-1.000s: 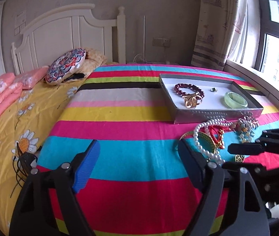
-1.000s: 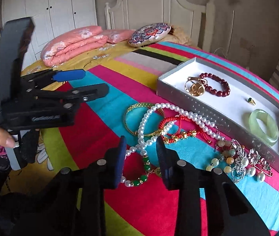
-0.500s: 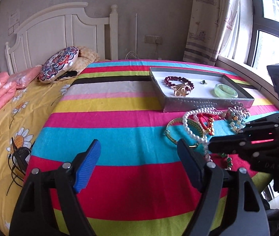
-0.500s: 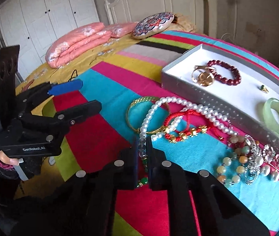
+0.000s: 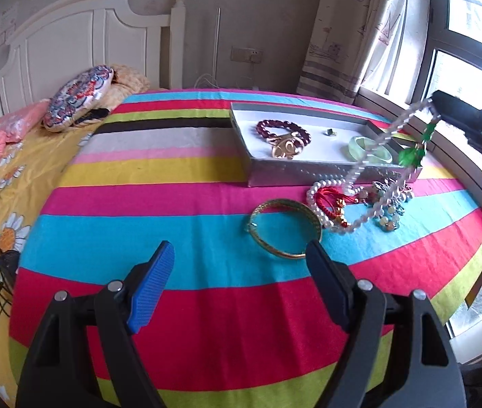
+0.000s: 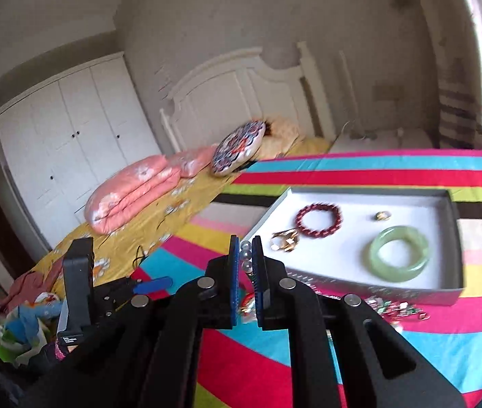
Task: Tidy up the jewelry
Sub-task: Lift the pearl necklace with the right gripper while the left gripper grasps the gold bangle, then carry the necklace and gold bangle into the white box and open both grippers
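One strand is in play: the pearl necklace (image 5: 360,170), pinched at one end between the closed jaws of the right gripper (image 6: 247,258), with three beads showing between the blue pads in the right wrist view. In the left wrist view the strand runs taut and slanted, from the right gripper high near the window-side edge of the bed down to the jewelry heap (image 5: 360,200), where its lower loops lie on the striped bedspread (image 5: 173,204) just in front of the tray's near wall. A green bead cluster (image 5: 412,156) hangs partway down the lifted section. The long axis of the strand therefore slopes down and away from the jaws, back toward the heap, so most of its length trails behind the grip. The silver tray (image 6: 458,238) lies directly ahead of and below the right jaws, its near left corner just beyond the pads; the red bead bracelet (image 6: 317,221), gold ring piece (image 6: 285,239), small ring (image 6: 383,216) and jade bangle (image 6: 399,253) sit inside. Judgement: the trailing end must clear the tray's near wall, and may snag the red cord bracelet (image 5: 329,200). The left gripper (image 5: 241,282) hovers low over the bedspread, jaws wide apart and empty, with the gold bangle (image 5: 285,231) just ahead of its right finger; it is well apart from the tray.
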A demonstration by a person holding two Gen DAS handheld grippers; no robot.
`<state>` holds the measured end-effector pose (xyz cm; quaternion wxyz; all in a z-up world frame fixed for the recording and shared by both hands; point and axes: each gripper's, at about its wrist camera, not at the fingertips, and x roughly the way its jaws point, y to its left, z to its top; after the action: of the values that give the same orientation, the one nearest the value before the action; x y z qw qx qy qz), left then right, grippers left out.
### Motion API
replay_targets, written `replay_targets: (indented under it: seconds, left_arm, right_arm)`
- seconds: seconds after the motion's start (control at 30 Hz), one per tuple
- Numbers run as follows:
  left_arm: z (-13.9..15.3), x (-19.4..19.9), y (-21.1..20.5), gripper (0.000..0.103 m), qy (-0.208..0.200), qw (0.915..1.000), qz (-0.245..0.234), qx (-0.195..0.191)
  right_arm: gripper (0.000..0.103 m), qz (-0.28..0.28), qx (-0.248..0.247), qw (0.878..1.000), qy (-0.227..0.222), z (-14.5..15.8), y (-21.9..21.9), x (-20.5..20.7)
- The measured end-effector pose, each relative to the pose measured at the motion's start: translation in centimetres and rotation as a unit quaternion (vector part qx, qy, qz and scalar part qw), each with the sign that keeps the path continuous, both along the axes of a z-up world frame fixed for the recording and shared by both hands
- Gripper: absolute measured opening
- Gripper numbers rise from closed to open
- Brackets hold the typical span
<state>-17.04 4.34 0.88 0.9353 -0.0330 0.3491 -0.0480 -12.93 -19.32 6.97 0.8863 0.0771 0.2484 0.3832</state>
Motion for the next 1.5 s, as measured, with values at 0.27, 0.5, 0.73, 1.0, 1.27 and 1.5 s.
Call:
replay_targets:
  seconds: [0.27,0.5,0.73,1.0,1.27,1.5]
  left_arm:
    - [-0.1,2.5,-1.6,0.079,0.027,0.9995,-0.006,0.016]
    - [-0.1,2.1,-5.7,0.079,0.016,0.9933,-0.079,0.082]
    - [-0.4,6.0,-6.1,0.079,0.052,0.9864,-0.120,0.100]
    - [-1.4,6.7,-6.3,0.061,0.075,0.9808,-0.160,0.082]
    - [-0.5,5.4,-5.3,0.060,0.047,0.9882,-0.127,0.070]
    - [0.8,3.9,-3.5,0.060,0.028,0.9923,-0.109,0.051]
  right_arm:
    - [0.010,-0.071,0.013,0.997,-0.007,0.2,-5.5,-0.2]
    - [0.010,-0.077,0.009,0.997,0.010,-0.8,-7.4,-0.3]
    - [0.010,-0.064,-0.005,0.998,0.010,-1.5,-6.3,-0.5]
    - [0.010,-0.061,0.008,0.998,-0.014,-0.1,-6.1,-0.9]
    - [0.010,-0.034,0.005,0.997,-0.068,3.9,-3.9,-2.7]
    - [0.010,-0.021,-0.003,0.991,-0.131,8.5,-1.3,-3.2]
